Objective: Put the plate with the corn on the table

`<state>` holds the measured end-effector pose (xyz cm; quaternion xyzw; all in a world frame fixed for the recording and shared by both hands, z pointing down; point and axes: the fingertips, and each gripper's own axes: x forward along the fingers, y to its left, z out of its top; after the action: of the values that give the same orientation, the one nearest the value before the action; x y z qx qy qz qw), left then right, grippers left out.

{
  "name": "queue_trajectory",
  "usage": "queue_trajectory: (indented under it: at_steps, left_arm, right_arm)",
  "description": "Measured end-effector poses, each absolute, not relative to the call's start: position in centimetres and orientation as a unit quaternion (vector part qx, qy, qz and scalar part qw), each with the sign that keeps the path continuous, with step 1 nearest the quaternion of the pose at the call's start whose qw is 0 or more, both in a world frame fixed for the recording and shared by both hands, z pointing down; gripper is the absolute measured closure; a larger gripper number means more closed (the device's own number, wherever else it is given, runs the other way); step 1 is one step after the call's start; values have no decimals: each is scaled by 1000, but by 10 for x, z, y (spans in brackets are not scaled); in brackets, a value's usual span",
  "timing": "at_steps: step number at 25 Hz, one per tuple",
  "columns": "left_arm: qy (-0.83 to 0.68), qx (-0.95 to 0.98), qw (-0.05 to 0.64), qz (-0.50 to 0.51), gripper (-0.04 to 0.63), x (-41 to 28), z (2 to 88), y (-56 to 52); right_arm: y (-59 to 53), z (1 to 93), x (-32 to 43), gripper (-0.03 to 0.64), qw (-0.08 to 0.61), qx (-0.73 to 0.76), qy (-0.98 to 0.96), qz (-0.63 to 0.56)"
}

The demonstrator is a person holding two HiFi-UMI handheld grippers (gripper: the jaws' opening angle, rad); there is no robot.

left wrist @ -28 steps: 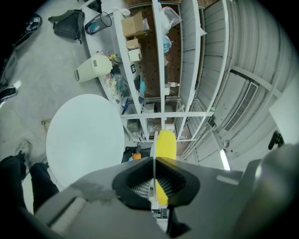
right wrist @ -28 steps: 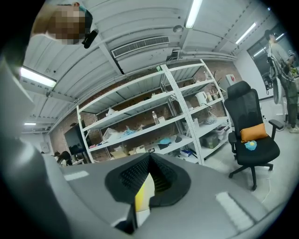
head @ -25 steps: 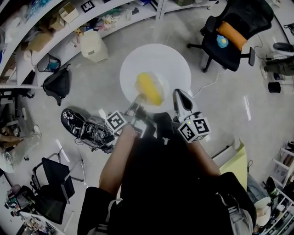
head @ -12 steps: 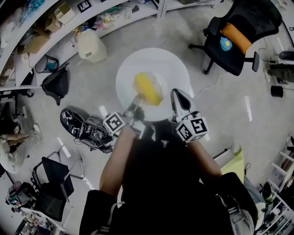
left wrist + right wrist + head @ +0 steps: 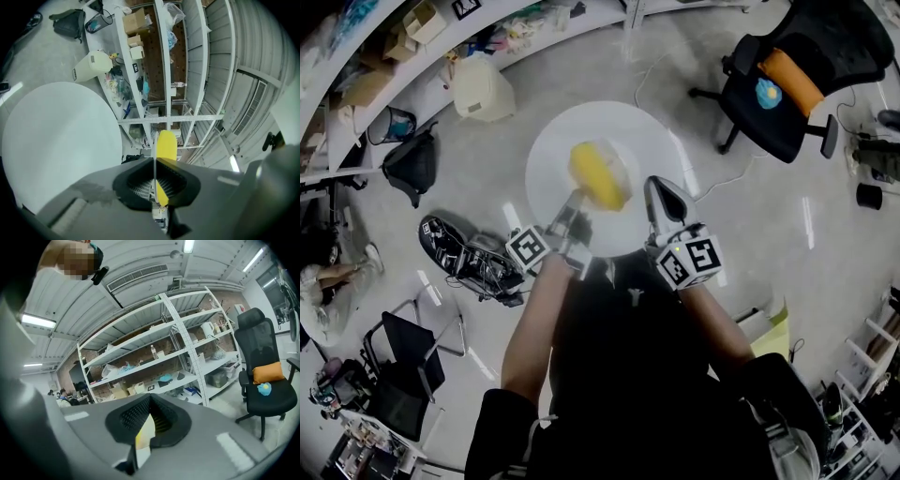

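Note:
A yellow corn cob lies on a clear plate held above the round white table. My left gripper is shut on the plate's near-left rim and my right gripper is shut on its near-right rim. In the left gripper view the plate shows edge-on as a thin line between the closed jaws of the left gripper, with the corn just beyond and the table to the left. In the right gripper view the right gripper pinches the pale plate rim.
A black office chair with an orange cushion stands right of the table. White shelving with boxes runs along the far left, with a white bin and a black bag before it. Gear lies on the floor at left.
Both grippers have carried the plate and corn forward; the table now looks larger and lies further under the plate. The grips are unchanged.

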<state>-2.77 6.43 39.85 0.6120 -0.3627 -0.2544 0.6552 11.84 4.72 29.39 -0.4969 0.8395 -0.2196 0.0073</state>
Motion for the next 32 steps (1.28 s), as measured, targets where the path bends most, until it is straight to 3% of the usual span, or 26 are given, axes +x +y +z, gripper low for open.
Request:
queue_trajectory:
  at_steps: [32]
  left_arm:
    - [-352,612,670,-230,578,-44,470,-34]
  right_arm:
    - [-45,381,99,607,-8,-509,825,-246]
